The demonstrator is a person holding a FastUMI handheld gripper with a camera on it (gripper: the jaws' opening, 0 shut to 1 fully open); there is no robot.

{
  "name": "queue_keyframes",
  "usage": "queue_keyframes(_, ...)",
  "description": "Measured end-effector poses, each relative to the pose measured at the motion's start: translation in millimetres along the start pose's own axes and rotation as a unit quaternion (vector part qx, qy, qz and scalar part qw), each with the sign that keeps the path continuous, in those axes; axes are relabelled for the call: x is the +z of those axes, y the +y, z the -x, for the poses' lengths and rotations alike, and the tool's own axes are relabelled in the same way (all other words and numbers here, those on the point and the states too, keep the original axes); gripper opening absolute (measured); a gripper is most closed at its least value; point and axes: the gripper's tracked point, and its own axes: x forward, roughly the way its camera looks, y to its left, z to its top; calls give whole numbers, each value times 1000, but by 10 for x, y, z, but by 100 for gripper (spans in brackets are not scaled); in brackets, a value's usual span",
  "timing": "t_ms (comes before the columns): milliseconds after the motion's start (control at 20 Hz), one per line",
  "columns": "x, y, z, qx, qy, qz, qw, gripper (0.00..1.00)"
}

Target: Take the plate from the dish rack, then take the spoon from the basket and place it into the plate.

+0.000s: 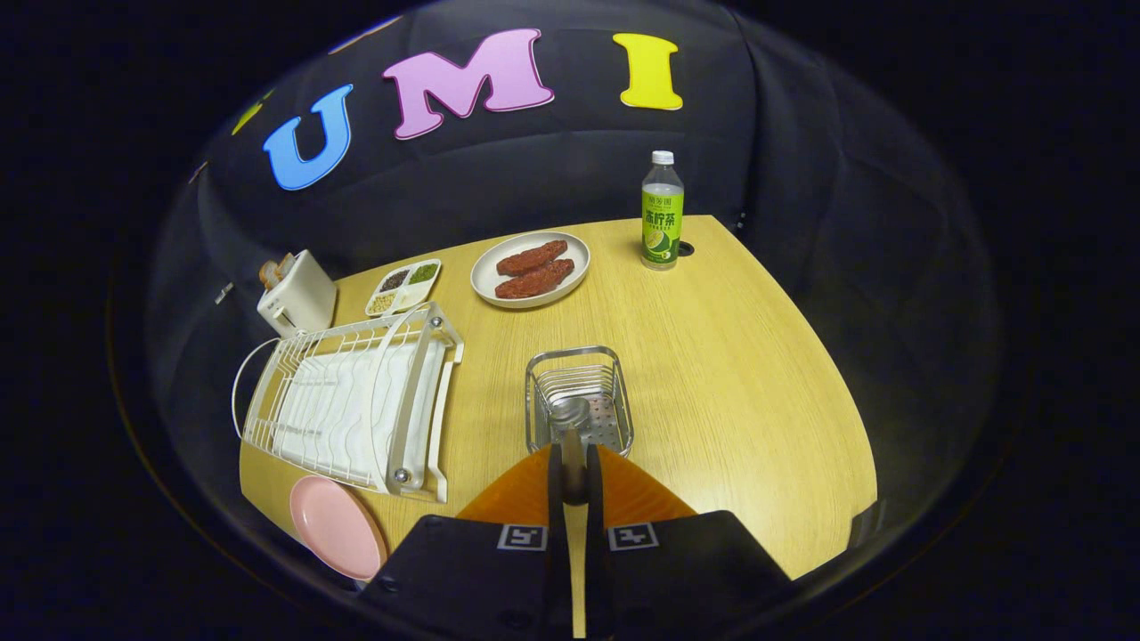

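My hand-held gripper (574, 463) pinches the spoon (570, 423) over the basket (579, 396), fingers nearly closed on its handle. The pink plate (337, 525) already lies on the surface (730, 374) beside the dish rack (356, 401); only the spoon's placing remains.

Small lettering — bottle (663, 214) label

Gripper (573, 458) held high above the table, pointed steeply down. Fingers (555, 476) drawn nearly together, clamped on the spoon (570, 436) from both sides, its bowl standing just past the fingertips.
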Motion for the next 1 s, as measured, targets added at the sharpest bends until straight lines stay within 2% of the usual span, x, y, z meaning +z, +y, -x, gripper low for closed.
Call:
queue_keyframes(300, 250, -38, 220, -11, -25, -5, 1000, 10)
queue_keyframes(550, 466, 35, 640, -4, -43, -3, 999, 10)
queue_keyframes(800, 580, 414, 1265, 39, -67, 18, 997, 10)
queue_keyframes(1000, 438, 1058, 1648, 112, -64, 34, 991, 10)
